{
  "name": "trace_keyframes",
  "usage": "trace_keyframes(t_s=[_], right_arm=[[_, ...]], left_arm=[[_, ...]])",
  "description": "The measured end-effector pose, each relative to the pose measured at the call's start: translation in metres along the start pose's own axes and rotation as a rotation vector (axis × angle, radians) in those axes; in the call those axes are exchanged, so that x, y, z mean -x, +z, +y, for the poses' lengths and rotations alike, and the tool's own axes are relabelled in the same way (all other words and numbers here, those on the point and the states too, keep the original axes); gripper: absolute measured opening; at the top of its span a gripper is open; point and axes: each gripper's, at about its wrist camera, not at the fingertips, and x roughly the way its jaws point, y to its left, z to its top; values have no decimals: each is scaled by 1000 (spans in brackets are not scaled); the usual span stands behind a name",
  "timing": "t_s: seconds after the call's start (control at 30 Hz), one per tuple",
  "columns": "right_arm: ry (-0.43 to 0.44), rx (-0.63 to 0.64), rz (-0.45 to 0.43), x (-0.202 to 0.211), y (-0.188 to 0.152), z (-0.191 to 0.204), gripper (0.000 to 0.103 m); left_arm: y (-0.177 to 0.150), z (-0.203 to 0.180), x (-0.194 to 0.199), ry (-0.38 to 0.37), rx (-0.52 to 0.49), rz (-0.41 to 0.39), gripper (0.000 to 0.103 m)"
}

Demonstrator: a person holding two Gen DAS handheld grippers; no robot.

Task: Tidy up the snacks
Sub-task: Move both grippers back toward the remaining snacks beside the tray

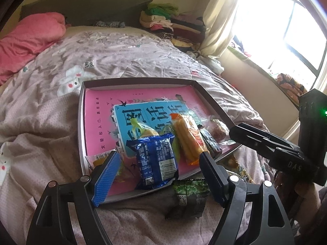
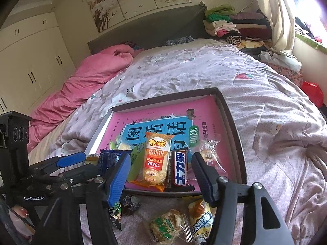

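Note:
A shallow dark tray [image 1: 139, 81] with a pink printed bottom lies on the bed. In it are a blue packet [image 1: 157, 161], an orange rice-cracker packet [image 2: 156, 159], a dark chocolate bar [image 2: 180, 167], a yellow-green packet [image 1: 143, 126] and a clear-wrapped pastry [image 2: 208, 153]. My left gripper [image 1: 159, 155] is open at the tray's near rim, its blue pads on either side of the blue packet without touching it. My right gripper [image 2: 161, 156] is open too, with the orange packet and the chocolate bar lying in the tray between its fingers.
Loose snacks lie on the quilt in front of the tray: a green packet [image 1: 190, 189], a green-yellow pastry [image 2: 163, 226], a yellow packet [image 2: 200, 218] and a dark candy [image 2: 130, 203]. A pink blanket [image 1: 26, 40] lies far left, folded clothes [image 2: 235, 24] at the headboard.

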Motion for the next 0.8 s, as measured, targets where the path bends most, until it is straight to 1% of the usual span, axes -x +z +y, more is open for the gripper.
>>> trace_keyframes(t_s=[0.13, 0.3, 0.53, 0.8], right_arm=[[-4, 5, -13, 6, 1, -1, 65], [-17, 16, -30, 15, 2, -3, 66], [-33, 11, -49, 28, 4, -9, 67], [-49, 36, -56, 38, 1, -11, 67]], left_arm=[[0, 0, 4, 7, 0, -9, 81], [2, 7, 14, 11, 27, -33, 81], [0, 12, 28, 21, 32, -59, 81], [-4, 14, 34, 14, 42, -54, 81]])
